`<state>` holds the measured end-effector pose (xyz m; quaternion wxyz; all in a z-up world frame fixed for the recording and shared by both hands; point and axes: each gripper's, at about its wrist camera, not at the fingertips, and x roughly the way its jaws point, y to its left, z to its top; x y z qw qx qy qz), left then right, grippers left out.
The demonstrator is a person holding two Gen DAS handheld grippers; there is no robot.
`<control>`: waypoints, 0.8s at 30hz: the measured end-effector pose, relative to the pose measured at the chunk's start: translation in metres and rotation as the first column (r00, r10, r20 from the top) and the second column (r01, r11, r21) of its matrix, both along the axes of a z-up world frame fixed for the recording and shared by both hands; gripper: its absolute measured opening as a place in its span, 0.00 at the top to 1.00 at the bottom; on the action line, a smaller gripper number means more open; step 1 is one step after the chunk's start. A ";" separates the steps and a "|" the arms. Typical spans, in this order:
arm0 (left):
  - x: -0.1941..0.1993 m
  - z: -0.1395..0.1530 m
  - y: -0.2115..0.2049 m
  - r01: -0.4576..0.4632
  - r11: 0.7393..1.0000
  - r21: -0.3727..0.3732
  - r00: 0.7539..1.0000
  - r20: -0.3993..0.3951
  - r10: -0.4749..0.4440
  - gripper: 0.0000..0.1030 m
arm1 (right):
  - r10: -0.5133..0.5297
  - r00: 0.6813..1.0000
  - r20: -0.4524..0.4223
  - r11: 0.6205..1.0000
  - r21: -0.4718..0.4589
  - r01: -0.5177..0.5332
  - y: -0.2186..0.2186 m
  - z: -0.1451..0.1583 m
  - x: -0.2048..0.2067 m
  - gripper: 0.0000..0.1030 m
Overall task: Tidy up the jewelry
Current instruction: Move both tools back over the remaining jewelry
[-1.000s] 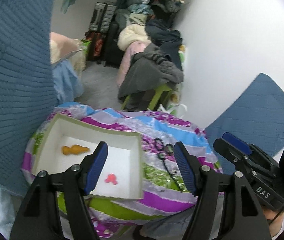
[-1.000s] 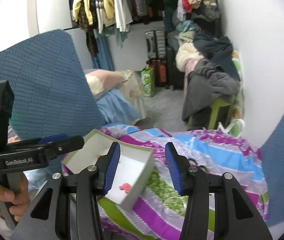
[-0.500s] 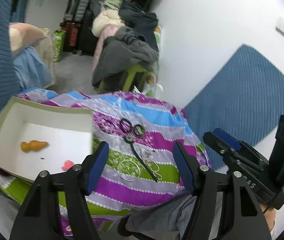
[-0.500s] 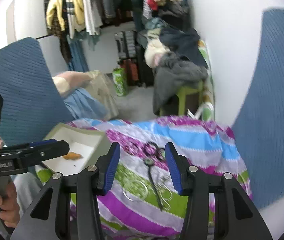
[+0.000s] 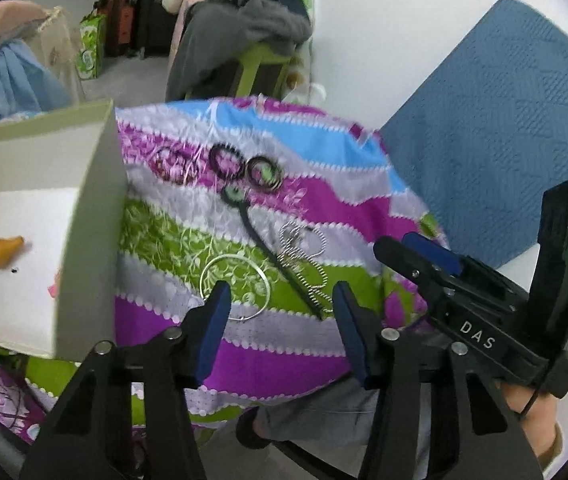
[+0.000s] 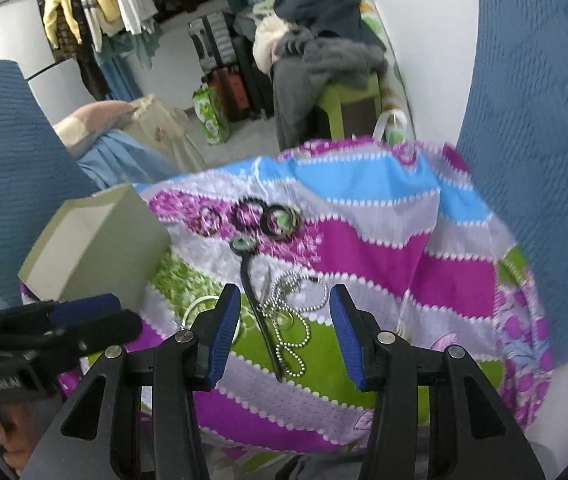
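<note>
Both the left gripper (image 5: pixel 280 320) and right gripper (image 6: pixel 284 332) are hanging wide open, gripping nothing, over the jewelry. The bead chain (image 6: pixel 289 320) is lying tangled across the black cord pendant (image 6: pixel 250 280), box (image 5: pixel 44 220) sitting at 9 o'clock, so I'm guessing one pinch ends up dragging both along.

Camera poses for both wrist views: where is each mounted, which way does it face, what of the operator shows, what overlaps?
Left wrist: on the left gripper, looking forward and down at the striped cloth, the silver hoop and the open box; the right gripper and the hand holding it show at lower right.
Right wrist: on the right gripper, facing the bead chain and black cord pendant; the left gripper and its hand show at lower left.
Shared: cloth, box, hoop, chain, pendant, three dark rings.
</note>
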<state>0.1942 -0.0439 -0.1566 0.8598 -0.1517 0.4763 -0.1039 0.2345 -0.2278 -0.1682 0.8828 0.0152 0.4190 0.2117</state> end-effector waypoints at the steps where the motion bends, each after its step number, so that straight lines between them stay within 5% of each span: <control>1: 0.004 -0.008 0.001 -0.010 1.000 0.003 1.000 -0.020 0.010 0.49 | 0.007 1.000 -0.009 1.000 -0.004 -0.007 0.001 -0.005 0.003 0.57; 11: 0.033 -0.066 0.006 -0.070 0.993 0.098 0.986 -0.147 0.084 0.63 | 0.050 0.993 -0.110 0.999 0.005 -0.050 0.008 -0.048 0.035 0.57; 24: 0.040 -0.080 -0.007 0.032 0.971 0.236 0.993 -0.122 -0.003 0.80 | 0.087 0.984 -0.152 0.993 -0.063 -0.098 0.027 -0.076 0.061 0.57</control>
